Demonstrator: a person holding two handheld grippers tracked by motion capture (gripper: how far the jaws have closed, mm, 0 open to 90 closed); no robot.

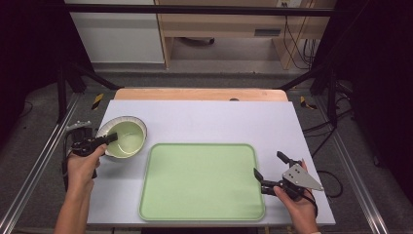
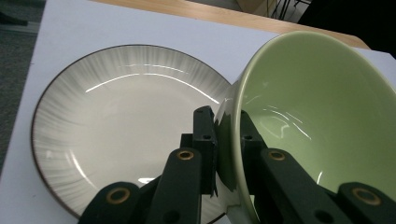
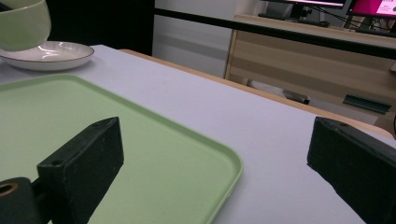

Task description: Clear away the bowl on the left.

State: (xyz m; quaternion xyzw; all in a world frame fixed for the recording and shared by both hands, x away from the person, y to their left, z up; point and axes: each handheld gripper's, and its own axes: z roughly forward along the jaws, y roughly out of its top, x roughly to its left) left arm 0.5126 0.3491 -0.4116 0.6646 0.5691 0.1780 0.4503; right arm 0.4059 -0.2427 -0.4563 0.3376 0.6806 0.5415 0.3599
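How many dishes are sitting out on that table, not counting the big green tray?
2. A green bowl, pinched at its rim by the left gripper and tilted, and a white plate under it, both left of the tray. No others visible.

Floor: grey carpet (image 1: 44,146) all round the table, darker toward the left and right edges of the high view.
Table: a wooden top (image 1: 199,94) under a pale lavender sheet (image 1: 219,122); bare wood shows along the far edge.
Frame: black bars, one crossbar (image 1: 195,9) level behind the far edge, slanted struts (image 1: 83,73) down at the far corners.
Rails: aluminium rails (image 1: 34,170) on the floor along both sides.
Far wall: a white cabinet (image 1: 117,34) beside a light wooden desk (image 1: 219,24).
Cables: black leads (image 1: 297,44) hang beside the desk.
Light: bright over the table, dim at the sides.
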